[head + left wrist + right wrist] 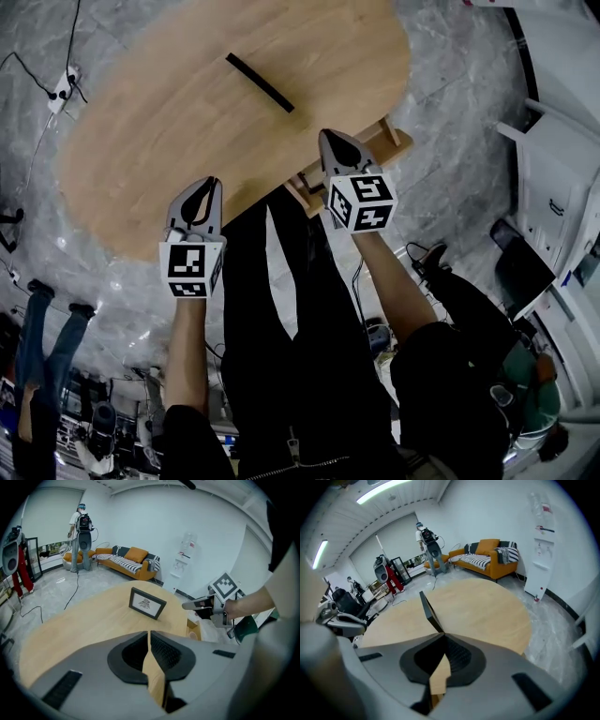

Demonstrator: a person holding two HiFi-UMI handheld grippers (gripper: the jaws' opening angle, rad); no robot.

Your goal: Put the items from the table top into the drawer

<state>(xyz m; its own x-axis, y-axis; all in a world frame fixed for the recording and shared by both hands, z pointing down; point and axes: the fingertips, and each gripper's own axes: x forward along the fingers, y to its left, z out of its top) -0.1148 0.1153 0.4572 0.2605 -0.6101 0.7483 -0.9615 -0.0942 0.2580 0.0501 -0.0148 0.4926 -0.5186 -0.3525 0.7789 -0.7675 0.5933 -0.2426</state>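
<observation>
A black picture frame (260, 82) stands upright on the oval wooden table (169, 141); it is the only item I see on the top. In the left gripper view the frame (147, 603) faces me with a small drawing in it. In the right gripper view the frame (430, 612) shows edge-on. My left gripper (214, 180) hovers over the table's near edge, shut and empty. My right gripper (326, 134) hangs at the near right edge, also shut and empty, above an open wooden drawer (302, 187). Both grippers are well short of the frame.
An orange striped sofa (126, 560) and a person with a backpack (80, 524) are beyond the table. Cables and a power strip (62, 86) lie on the marble floor at left. White cabinets (553, 187) stand at right. My legs (291, 309) are below the table edge.
</observation>
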